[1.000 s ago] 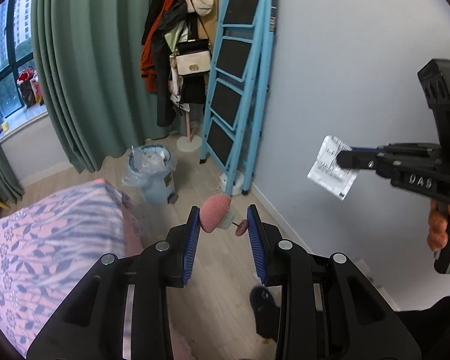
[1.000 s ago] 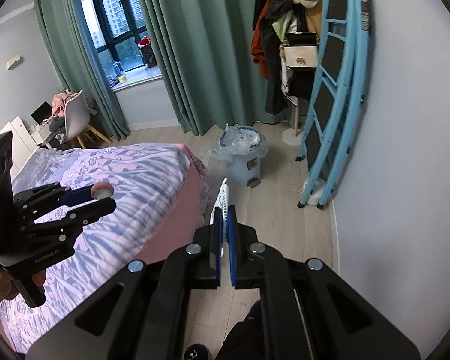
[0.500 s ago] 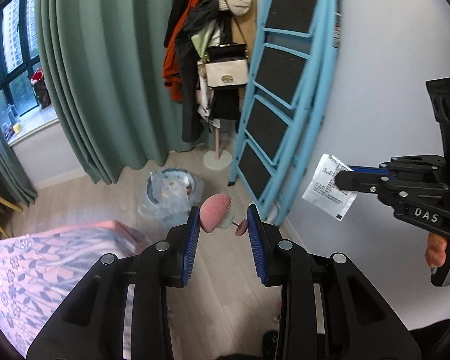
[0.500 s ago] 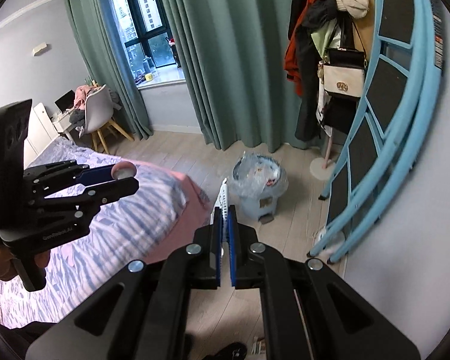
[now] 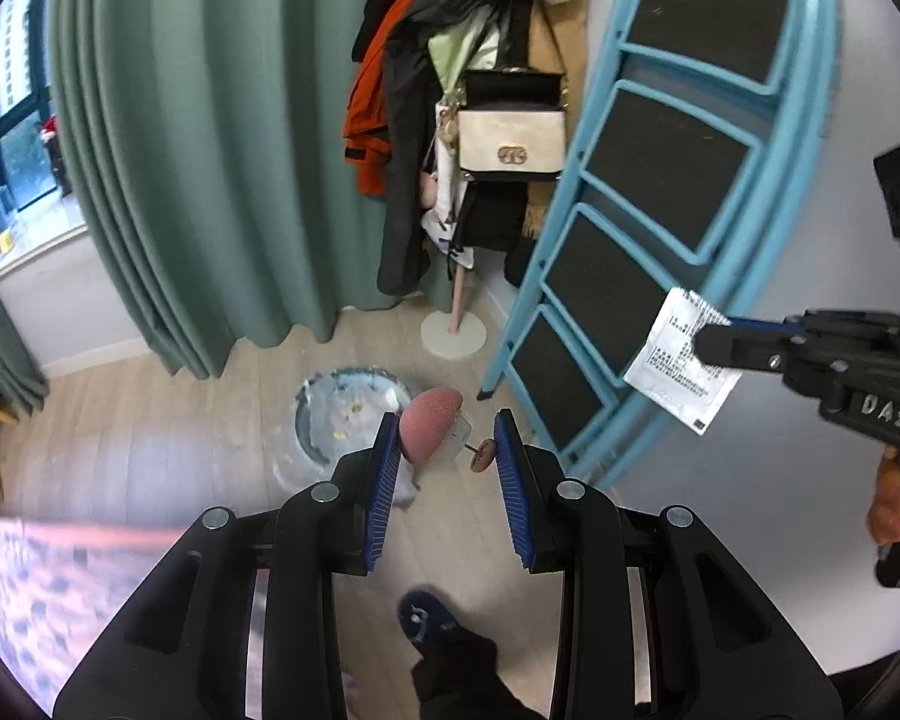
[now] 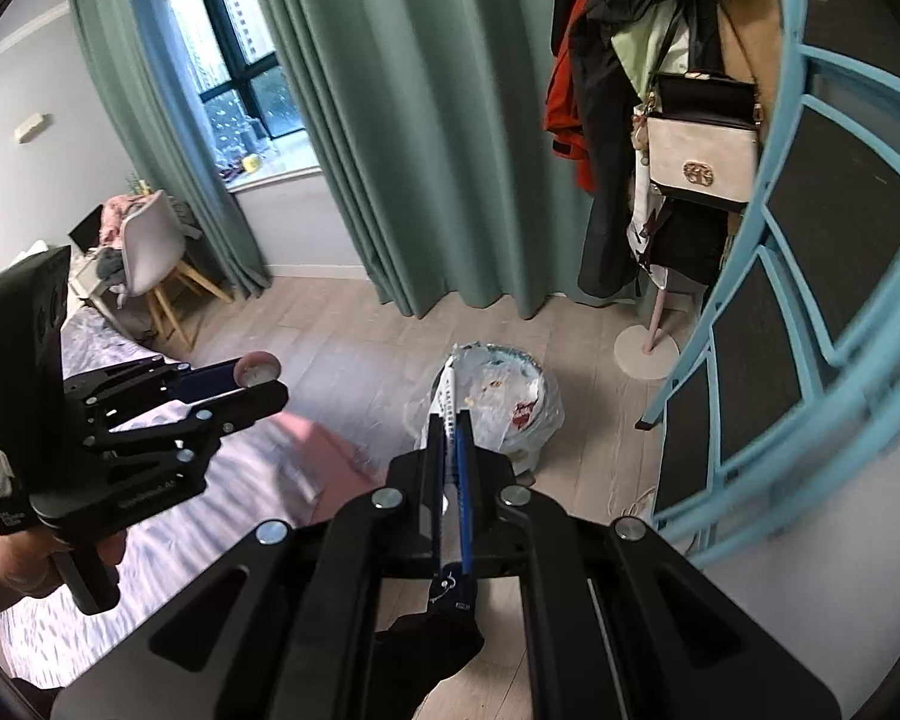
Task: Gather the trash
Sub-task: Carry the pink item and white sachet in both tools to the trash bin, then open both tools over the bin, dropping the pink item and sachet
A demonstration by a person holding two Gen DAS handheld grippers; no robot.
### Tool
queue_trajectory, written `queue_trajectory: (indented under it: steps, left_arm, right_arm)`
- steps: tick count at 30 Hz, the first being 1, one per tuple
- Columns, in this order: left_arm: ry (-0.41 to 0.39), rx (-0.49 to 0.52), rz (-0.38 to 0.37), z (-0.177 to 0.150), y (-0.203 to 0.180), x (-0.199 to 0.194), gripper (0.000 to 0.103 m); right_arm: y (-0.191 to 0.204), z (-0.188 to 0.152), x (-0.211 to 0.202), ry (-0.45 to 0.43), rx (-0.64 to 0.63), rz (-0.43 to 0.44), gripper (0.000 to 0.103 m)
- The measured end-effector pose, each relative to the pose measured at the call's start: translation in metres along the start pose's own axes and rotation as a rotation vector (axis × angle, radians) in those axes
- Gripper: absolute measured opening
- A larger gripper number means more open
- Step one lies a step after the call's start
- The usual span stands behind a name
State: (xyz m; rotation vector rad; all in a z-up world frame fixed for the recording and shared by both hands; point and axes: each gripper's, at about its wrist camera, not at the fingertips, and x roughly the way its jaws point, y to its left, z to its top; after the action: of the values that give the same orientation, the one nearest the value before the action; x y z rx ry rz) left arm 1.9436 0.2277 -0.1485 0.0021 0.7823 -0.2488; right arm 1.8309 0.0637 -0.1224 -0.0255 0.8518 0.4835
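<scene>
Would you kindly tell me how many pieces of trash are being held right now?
2: a pink mushroom-shaped piece in the left hand-held gripper, and a white printed packet in the right hand-held gripper.

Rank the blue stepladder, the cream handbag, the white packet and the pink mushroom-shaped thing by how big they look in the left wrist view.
1. blue stepladder
2. cream handbag
3. white packet, though nearness to the camera may inflate it
4. pink mushroom-shaped thing, also close to the lens

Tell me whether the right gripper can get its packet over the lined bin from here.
Probably yes: the right gripper, shut on the white packet, faces the lined bin across bare floor, nothing between them.
</scene>
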Motion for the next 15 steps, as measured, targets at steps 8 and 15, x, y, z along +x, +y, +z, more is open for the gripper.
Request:
queue_trajectory:
  steps: [8,15]
  left_arm:
    - [0.032,0.109,0.003,0.063,0.079,0.089,0.030]
    - [0.091,0.047,-0.004,0.073,0.131,0.152,0.030]
  right_arm:
    - [-0.003,0.083,0.087,0.038,0.012,-0.018,0.006]
    - [-0.006,0.120,0.154,0.093,-0.027,-0.009,0.006]
